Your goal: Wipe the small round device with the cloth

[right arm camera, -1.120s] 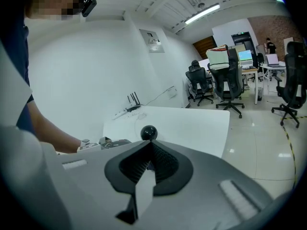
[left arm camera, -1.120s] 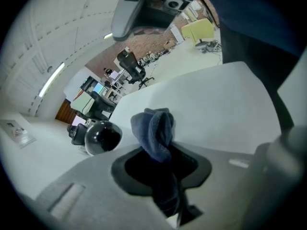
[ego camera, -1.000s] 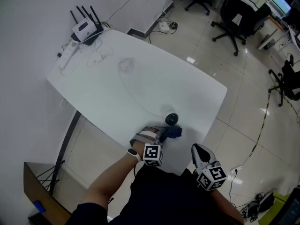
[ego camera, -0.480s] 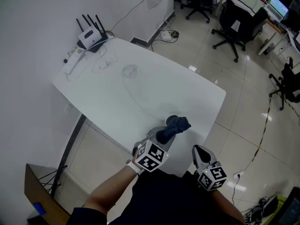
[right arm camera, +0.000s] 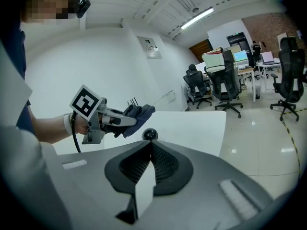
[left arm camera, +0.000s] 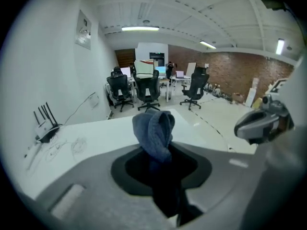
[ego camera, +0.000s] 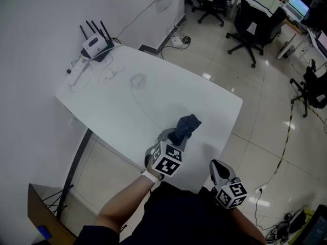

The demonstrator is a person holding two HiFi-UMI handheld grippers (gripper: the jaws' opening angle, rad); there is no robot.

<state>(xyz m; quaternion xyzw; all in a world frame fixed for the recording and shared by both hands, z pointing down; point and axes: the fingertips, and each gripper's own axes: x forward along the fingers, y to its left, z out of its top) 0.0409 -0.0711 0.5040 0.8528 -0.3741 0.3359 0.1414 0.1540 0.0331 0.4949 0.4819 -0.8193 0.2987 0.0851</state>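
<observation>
Now left claw [ego camera: 177, 137] pinching cloth [ego camera: 186, 124], above round device [right arm camera: 150, 134], right claw [right arm camera: 151, 147] pressed together.

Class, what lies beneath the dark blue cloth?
The small round device sits below it on the white table, shown in the right gripper view. In the head view the cloth covers it.

The cloth [left arm camera: 154, 131] is soft, matt dark-blue fabric, kinda fuzzy and bunched up. The small round device [right arm camera: 150, 134] on the surface [ego camera: 153, 96] is glossy black, plastic by the look of it. The surface itself is smooth white with a faint sheen. Left gripper [left arm camera: 160, 164] and right gripper [right arm camera: 149, 159] shells are matt grey plastic; the right one's fingers [right arm camera: 165, 164] have black ribbed pads. The floor [ego camera: 265, 106] beside the surface is shiny, reflective tile.
</observation>
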